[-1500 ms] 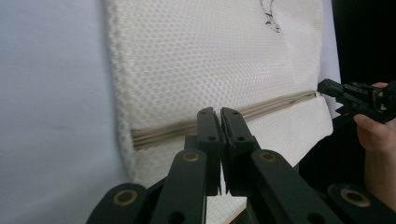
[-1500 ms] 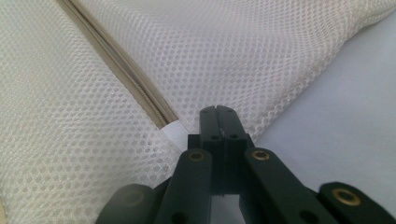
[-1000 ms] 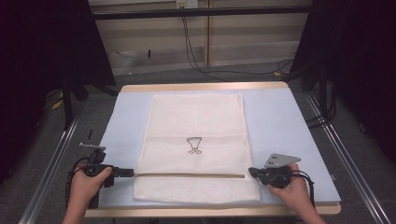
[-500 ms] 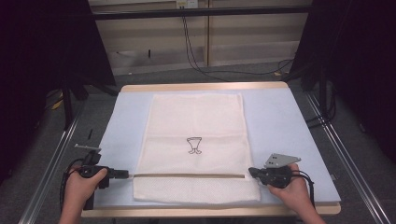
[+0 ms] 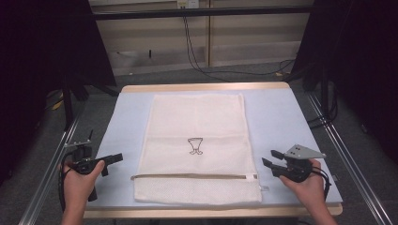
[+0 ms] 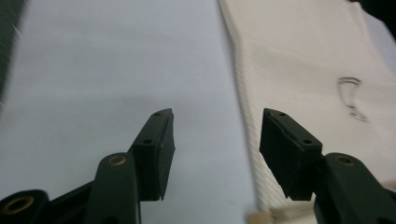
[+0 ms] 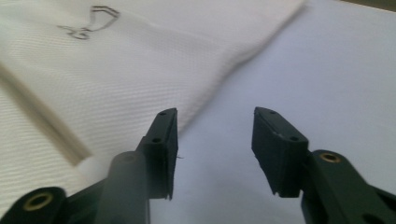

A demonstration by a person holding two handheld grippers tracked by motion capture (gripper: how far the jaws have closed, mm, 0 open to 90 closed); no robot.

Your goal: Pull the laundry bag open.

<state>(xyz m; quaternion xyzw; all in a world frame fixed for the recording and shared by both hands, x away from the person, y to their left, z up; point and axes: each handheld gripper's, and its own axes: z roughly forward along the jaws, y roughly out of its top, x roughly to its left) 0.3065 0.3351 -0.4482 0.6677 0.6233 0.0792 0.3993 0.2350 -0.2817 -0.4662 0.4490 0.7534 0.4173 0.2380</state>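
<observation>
A white mesh bag lies flat on the pale blue mat, with a small dark drawing at its middle and a zipper across its near end. My left gripper is just off the bag's left edge; its jaws have just been opening and hold nothing. In the left gripper view the left gripper frames the mat and the edge of the bag. My right gripper is to the right of the bag, jaws also just opened and empty. The right gripper view has the right gripper over the mat beside the bag.
The mat covers a wooden table, with a metal rail along each side. Dark curtains stand to the left and right, and cables lie on the floor beyond the far edge. Bare mat flanks the bag on both sides.
Both grippers were shut at the two ends of the zipper. Now both are open and have drawn away from the bag, the right one farther to the right. The bag lies as before.
</observation>
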